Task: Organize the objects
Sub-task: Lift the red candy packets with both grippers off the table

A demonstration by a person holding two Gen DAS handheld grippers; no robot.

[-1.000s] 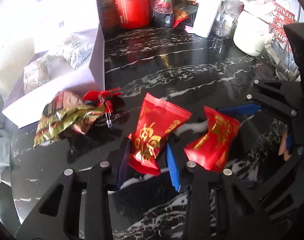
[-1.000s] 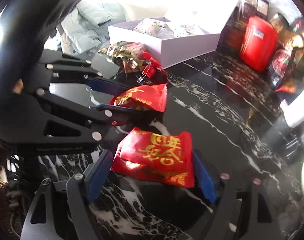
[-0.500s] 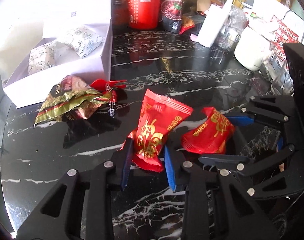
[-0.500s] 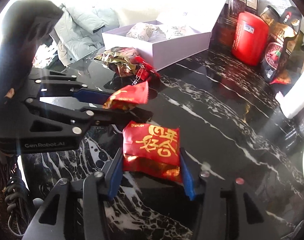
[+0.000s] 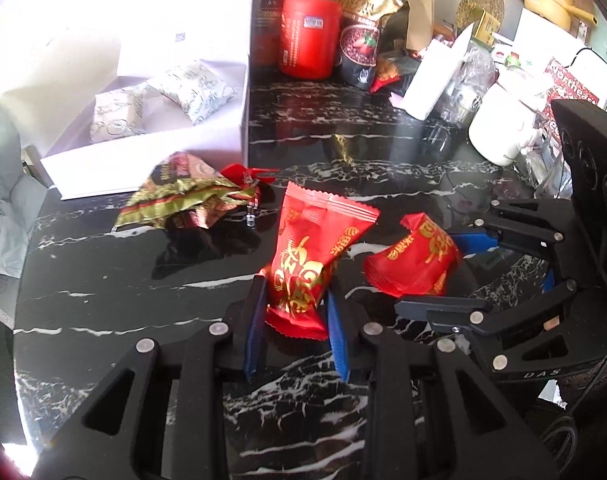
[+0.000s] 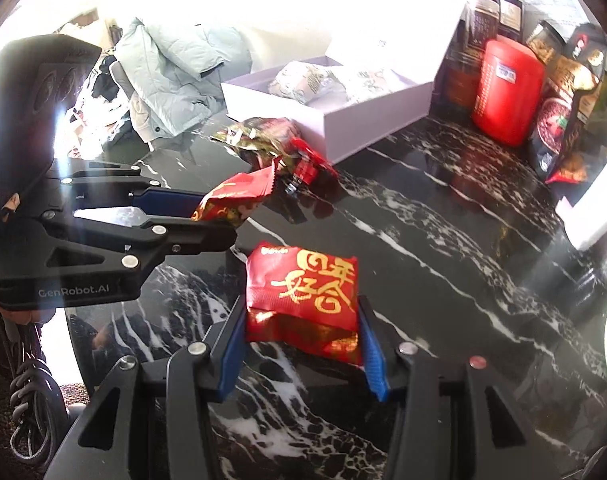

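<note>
Each gripper pinches one shiny red candy packet. The left gripper [image 5: 295, 320] holds its long red packet [image 5: 311, 260] standing up; the right gripper [image 6: 299, 344] squeezes the other red packet [image 6: 303, 296] – both hang above the black marble table [image 5: 103, 288]. Farther away, to the left, waits the open white cardboard box [image 5: 151, 160] – the left gripper is nearer.

- Red canister [image 5: 309, 34] is being seen upright at the far edge of the black marble table [image 5: 103, 280].
- Dark snack bags [image 5: 361, 20] are being stood just beside it.
- White mug [image 5: 499, 128] is being kept far right.
- Grey-green jacket [image 6: 171, 76] is being left crumpled beyond the table.
</note>
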